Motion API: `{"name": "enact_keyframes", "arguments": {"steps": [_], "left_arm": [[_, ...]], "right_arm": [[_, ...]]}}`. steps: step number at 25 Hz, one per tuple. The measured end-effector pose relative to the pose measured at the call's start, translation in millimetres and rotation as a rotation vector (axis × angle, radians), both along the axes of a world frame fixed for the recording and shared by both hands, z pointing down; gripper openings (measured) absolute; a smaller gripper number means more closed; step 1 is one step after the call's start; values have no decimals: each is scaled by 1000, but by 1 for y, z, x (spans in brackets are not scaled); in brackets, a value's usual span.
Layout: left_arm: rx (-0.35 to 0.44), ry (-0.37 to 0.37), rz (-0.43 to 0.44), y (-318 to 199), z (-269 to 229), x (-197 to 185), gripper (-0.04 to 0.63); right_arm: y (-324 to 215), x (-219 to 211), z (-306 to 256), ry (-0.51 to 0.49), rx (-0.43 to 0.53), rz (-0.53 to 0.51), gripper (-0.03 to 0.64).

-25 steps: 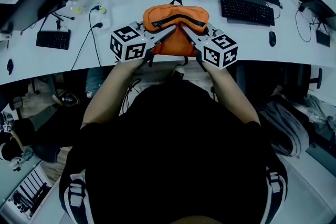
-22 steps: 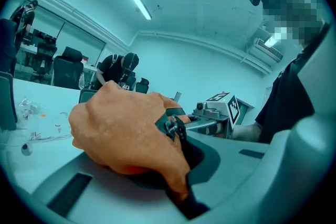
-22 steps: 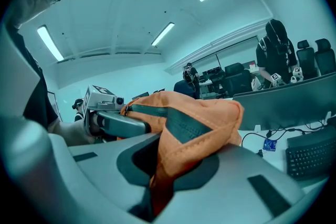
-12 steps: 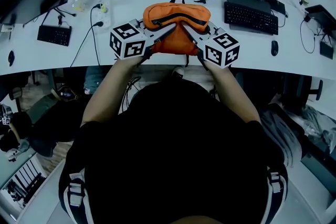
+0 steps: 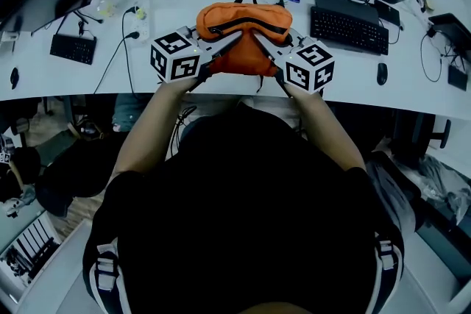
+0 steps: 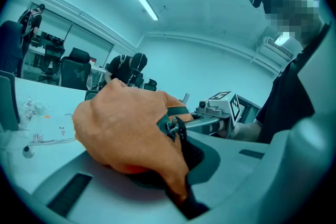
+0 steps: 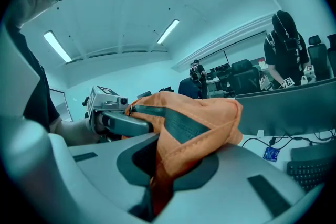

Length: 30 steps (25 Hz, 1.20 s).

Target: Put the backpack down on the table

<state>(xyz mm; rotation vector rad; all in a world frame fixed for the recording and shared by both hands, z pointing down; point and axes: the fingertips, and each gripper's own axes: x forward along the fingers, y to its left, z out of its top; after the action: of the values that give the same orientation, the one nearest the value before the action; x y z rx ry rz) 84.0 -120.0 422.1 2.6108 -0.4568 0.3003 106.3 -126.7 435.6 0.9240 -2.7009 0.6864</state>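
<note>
While left claw [image 5: 229, 46] and right claw [image 5: 263, 48] clamp, backpack [image 5: 243, 18] lies between.

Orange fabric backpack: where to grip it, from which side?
Pinch the orange fabric backpack by folds of cloth on its near face, one toward each end, coming from the person's side and roughly level. It is limp and slumped, so two spread pinches likely stop it sagging. The left gripper and right gripper are shut on it this way.
</note>
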Motion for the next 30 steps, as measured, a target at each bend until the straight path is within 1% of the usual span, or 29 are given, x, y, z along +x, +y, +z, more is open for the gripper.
{"name": "enact_keyframes", "arguments": {"steps": [5,18,24,30], "left_arm": [[-15,-7,-8,-3,5,8,38],[-24,-35,-29,-11,12,18,38],[-18,-50,-55,-8,10,13,38],[-15,-45,-74,-6,4,5,38]], "right_arm": [[-3,8,3,0,-12,-5,49],[-8,21,7,-7,-20,-24,49],[-5,16,5,-12,-17,-45,49],[-2,9,-3,-6,0,-63,49]]}}
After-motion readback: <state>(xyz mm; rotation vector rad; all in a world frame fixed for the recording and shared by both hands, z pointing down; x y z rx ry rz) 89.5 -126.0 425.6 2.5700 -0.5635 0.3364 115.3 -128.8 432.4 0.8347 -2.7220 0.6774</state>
